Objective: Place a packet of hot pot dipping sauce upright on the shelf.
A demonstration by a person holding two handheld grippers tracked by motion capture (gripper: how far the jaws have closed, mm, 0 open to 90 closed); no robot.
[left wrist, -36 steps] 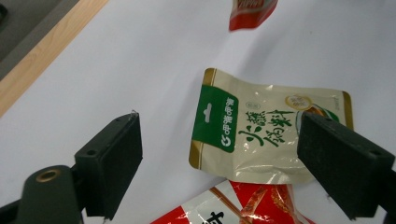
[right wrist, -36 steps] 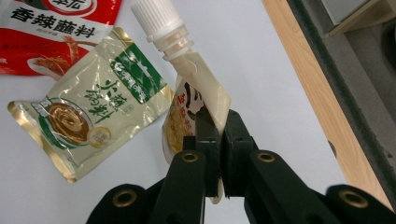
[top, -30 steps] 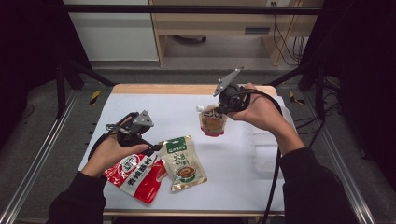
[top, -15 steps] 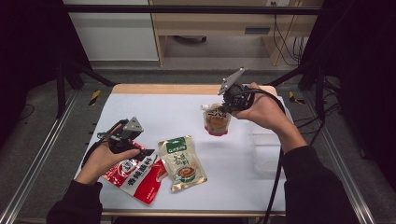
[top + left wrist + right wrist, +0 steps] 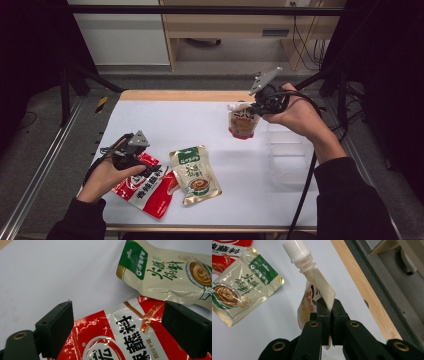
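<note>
A spouted pouch (image 5: pixel 242 124) with a white cap (image 5: pixel 298 251) hangs above the white table (image 5: pixel 175 120) at the back right. My right gripper (image 5: pixel 253 107) is shut on its top edge, and the right gripper view shows the jaws (image 5: pixel 328 308) pinching the pouch's seam (image 5: pixel 325 291). A red sauce pouch (image 5: pixel 146 189) lies flat at the front left. My left gripper (image 5: pixel 145 167) hovers just over its upper end, open, its wide jaws straddling the red pouch (image 5: pixel 125 340) without touching it. A beige pouch with a green header (image 5: pixel 194 172) lies beside the red one, overlapping its edge.
A clear plastic container (image 5: pixel 290 150) stands on the table's right side, below my right hand. The table's wooden far edge (image 5: pixel 185 95) runs behind the spouted pouch. Metal frame rails border the table left and right.
My left gripper has come down and toward the front left, over the red pouch. My right gripper has carried the spouted pouch to the right and slightly up.
</note>
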